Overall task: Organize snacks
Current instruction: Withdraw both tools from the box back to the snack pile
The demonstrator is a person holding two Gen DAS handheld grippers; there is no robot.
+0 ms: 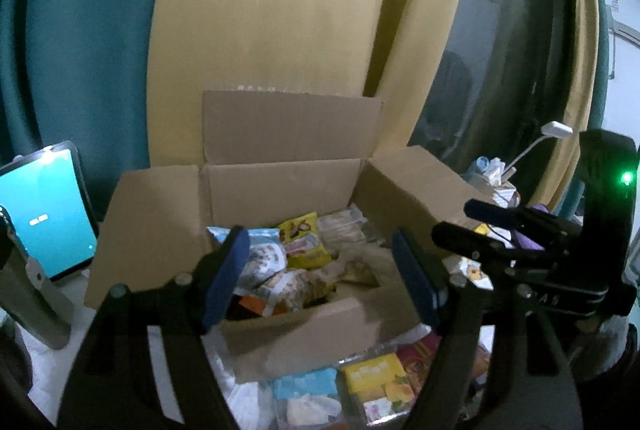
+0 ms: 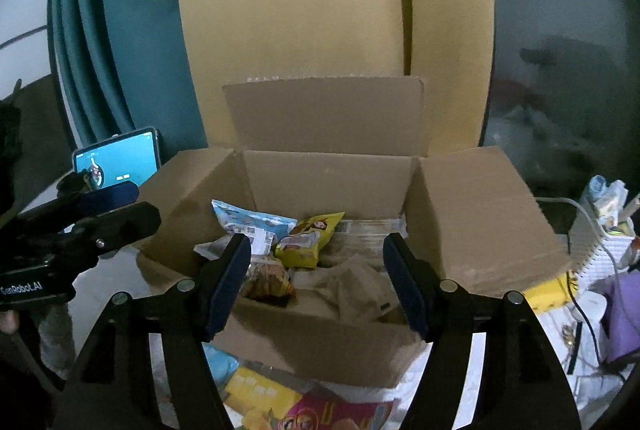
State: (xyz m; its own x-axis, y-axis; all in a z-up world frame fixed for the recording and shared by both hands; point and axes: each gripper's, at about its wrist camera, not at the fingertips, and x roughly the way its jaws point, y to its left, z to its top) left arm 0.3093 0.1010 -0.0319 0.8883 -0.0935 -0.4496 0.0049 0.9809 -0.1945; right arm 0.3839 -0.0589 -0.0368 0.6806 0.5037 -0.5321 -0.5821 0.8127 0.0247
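Observation:
An open cardboard box (image 1: 304, 334) (image 2: 320, 346) holds snack packets: a yellow one (image 1: 304, 242) (image 2: 308, 242), a blue-and-white one (image 1: 260, 254) (image 2: 248, 222) and a brown one (image 1: 296, 290) (image 2: 268, 282), plus crumpled brown paper (image 2: 352, 290). My left gripper (image 1: 320, 270) hovers open over the box's near side with nothing between its blue pads. Beside it on the right, my right gripper (image 2: 318, 282) is also open and empty. Each shows in the other's view: right gripper (image 1: 454, 220), left gripper (image 2: 146, 203). More packets lie in front of the box: yellow (image 1: 380, 382) (image 2: 260, 394), blue (image 1: 308, 390), pink-red (image 2: 340, 414).
A tablet with a teal screen (image 1: 44, 213) (image 2: 120, 157) stands left of the box. A white basket (image 2: 596, 254) with clutter, cables and a small white lamp (image 1: 556, 129) sit to the right. Teal and yellow curtains hang behind the upright box flaps.

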